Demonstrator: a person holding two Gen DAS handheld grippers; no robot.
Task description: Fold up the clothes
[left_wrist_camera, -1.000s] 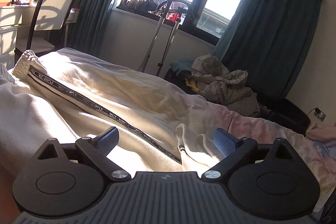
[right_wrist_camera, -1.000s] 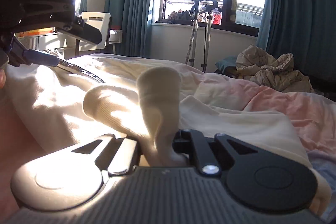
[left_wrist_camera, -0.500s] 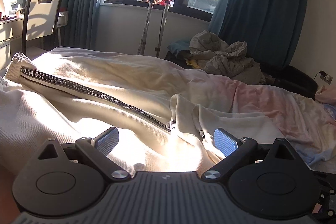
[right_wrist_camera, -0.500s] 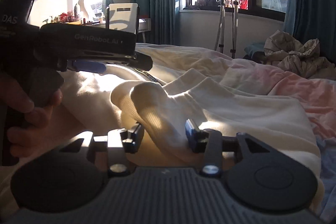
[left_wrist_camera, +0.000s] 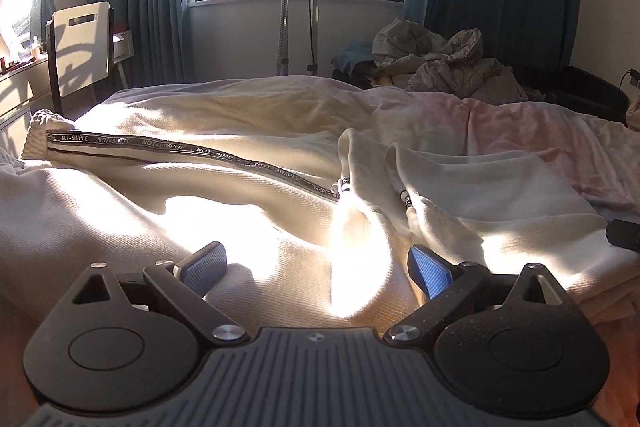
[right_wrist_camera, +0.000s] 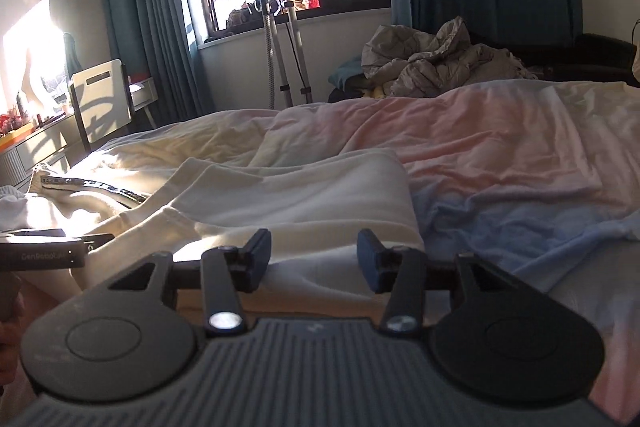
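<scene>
The cream garment lay spread across the bed, over the pink-and-blue bedding. Its long axis ran from the ribbed hem at the far left down toward the near centre, marked by a dark tape strip printed NOT-SIMPLE that ended at a metal-tipped drawstring. To the right of that strip the cloth was doubled over itself; in the right wrist view this folded part ended in a straight edge with bare bedding just beyond it, stretching well to the right.

The left tool hovered low over the near part of the garment with its jaws spread wide and nothing between the blue pads; cloth lay under the gap, but whether it touched could not be told. The right tool sat just above the near folded edge, its jaws likewise parted and empty. A sleeve trailed from the fold toward the left tool, which showed at the left edge of the right wrist view.

Beyond the far edge of the bed stood a pair of crutches against the window wall, a heap of crumpled grey clothes to the right and a chair to the left, all well apart from the tools
</scene>
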